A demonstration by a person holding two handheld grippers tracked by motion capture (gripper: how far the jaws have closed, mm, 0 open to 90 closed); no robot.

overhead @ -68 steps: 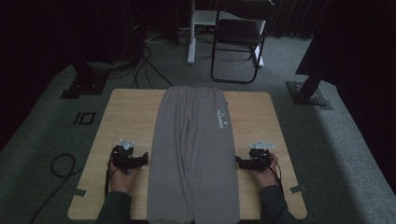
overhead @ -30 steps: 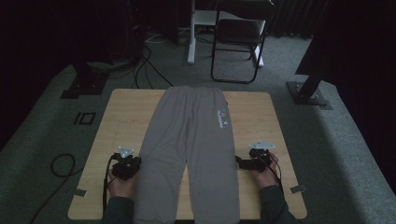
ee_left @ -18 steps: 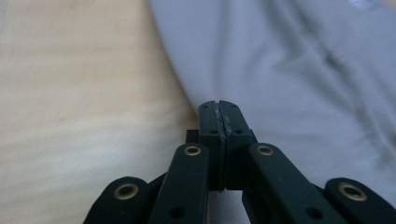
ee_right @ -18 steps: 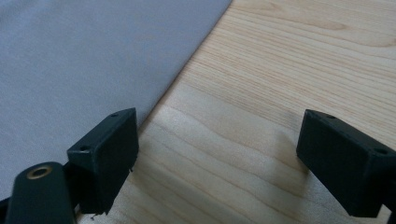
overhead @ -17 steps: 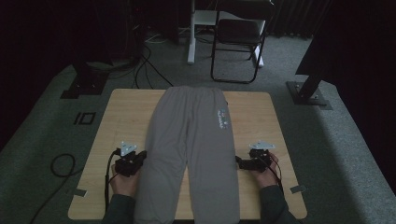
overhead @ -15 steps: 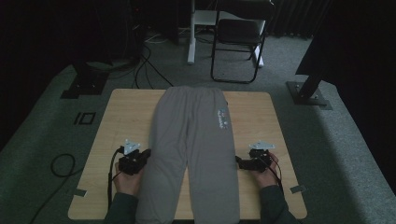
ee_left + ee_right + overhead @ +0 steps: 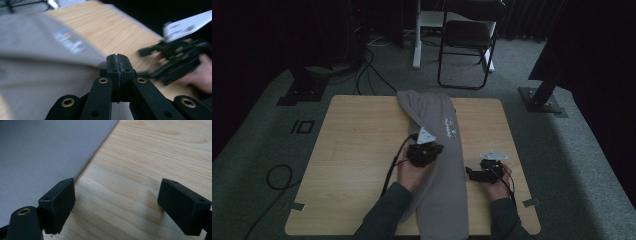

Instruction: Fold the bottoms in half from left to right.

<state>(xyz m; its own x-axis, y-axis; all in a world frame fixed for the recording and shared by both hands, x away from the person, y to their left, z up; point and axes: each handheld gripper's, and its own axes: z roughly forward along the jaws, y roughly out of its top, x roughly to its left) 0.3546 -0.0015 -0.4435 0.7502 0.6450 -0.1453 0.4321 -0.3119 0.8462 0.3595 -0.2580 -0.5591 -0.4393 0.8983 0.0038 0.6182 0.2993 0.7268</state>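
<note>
Grey trousers (image 7: 438,150) now lie folded lengthwise down the middle of the wooden table (image 7: 357,150): a moment ago they were spread flat, and your left gripper (image 7: 426,151) has since carried the left leg across onto the right one. Its jaws are clamped tight on the cloth edge. Your right gripper (image 7: 472,174) rests on bare wood just beside the trousers, jaws wide apart. You should release next, I'd judge.
</note>
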